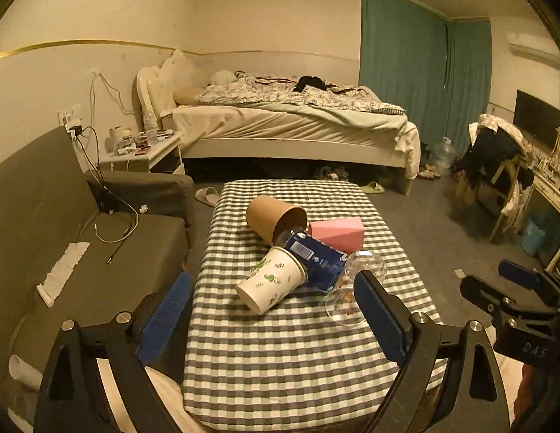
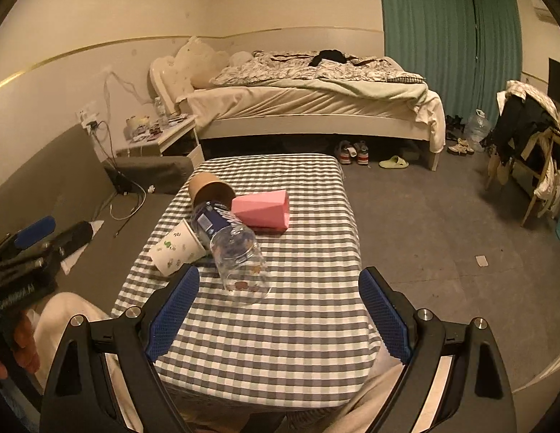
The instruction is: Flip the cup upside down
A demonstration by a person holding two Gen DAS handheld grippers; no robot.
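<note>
Honestly nothing's been flipped yet as far as I can tell: both claws hang back at the near edge of the checkered table (image 2: 280,342) with their jaws spread wide and nothing in them, the right gripper (image 2: 278,315) down at 6 o'clock in its own view and the left gripper (image 1: 274,319) the same in its own. Nearest in is the clear glass cup (image 2: 240,265), lying on its side, long axis running roughly 11 to 5 o'clock in the right view with the open mouth towards the camera. Just at its 9 o'clock is the white paper cup (image 2: 177,249) with green print, also tipped over, base pointing near-left and rim touching the pile. Behind those a blue-wrapped cup (image 2: 213,218) lies with its far end tucked into the mouth of the brown paper cup (image 2: 209,191), which is on its side too, at about 11 o'clock. The pink faceted cup (image 2: 263,211) lies across at 1 o'clock, wide end to the right. Which one's "the cup" I can't say, so the pick-up, turning over and setting down mouth-first are all still to do.
</note>
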